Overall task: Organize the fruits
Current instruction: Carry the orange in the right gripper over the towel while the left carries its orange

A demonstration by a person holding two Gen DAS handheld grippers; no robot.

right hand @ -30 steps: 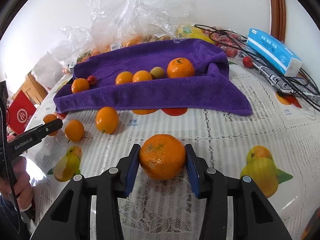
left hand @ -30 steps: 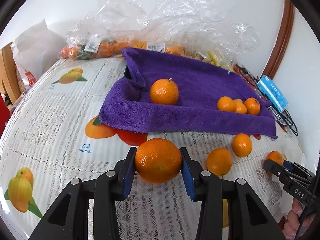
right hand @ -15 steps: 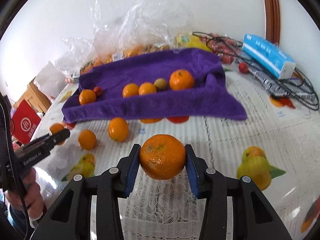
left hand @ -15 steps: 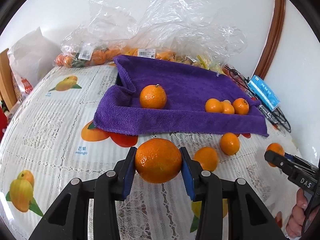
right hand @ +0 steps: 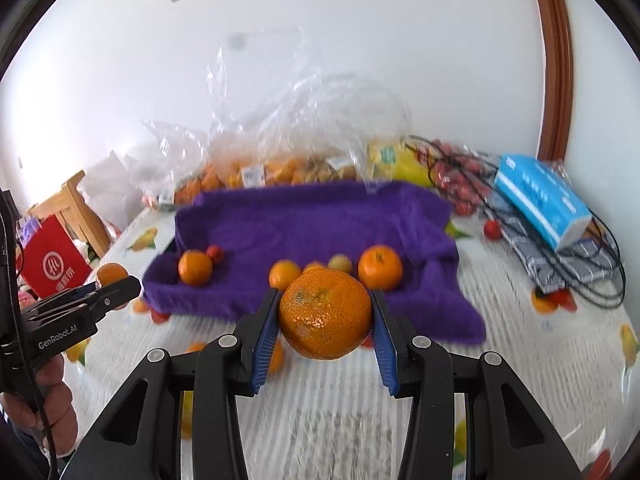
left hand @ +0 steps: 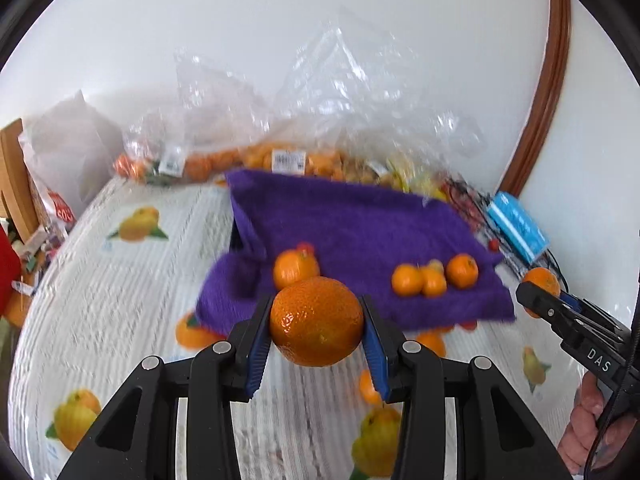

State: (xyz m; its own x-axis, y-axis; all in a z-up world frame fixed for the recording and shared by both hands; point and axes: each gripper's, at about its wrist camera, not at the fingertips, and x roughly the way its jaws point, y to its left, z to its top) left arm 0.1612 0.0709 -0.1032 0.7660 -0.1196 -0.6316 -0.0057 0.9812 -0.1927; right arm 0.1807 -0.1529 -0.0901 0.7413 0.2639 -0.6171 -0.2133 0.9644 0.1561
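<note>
My left gripper is shut on a large orange, held in the air in front of a purple towel. My right gripper is shut on another large orange above the tablecloth. On the purple towel lie several small oranges and a small red fruit. A few loose oranges rest on the table below the towel's front edge. In the left wrist view the right gripper shows at the right edge with its orange; in the right wrist view the left gripper shows at the left.
Clear plastic bags of fruit are piled behind the towel against the wall. A blue tissue pack and black cables lie at the right. A red bag and a wooden chair stand at the left. A hand holds the right gripper.
Both grippers have risen with their oranges, which now hang in front of the towel instead of low over the tablecloth. The grips have not changed.
</note>
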